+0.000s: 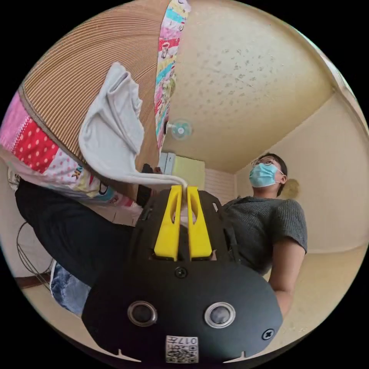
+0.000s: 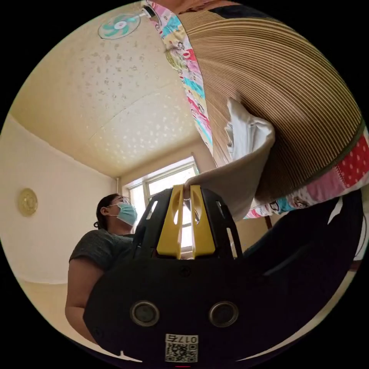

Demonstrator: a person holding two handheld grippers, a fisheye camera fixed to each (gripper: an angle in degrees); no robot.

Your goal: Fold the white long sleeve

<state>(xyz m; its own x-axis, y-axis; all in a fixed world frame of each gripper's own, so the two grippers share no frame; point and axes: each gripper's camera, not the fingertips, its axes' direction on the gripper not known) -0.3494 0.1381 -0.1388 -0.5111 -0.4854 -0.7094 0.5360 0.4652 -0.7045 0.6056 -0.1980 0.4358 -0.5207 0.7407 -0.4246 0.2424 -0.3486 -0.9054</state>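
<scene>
Yellow plastic fingers (image 1: 169, 226) of the left gripper (image 1: 184, 189) and right gripper (image 2: 187, 188) are each pinched closed on an edge of the white long-sleeve cotton garment (image 1: 111, 130), which drapes over a ribbed tan woven mat (image 1: 77, 69) with colourful patchwork trim (image 1: 166, 69).

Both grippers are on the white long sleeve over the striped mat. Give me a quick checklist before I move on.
1. Left gripper pinching the white long sleeve: ok.
2. Right gripper pinching its edge of the garment: ok.
3. Cloth stretched flat between the grippers: not ok, bunched on the striped mat.
4. Sleeve positions: cannot tell.
5. Fold line aligned: cannot tell.
</scene>
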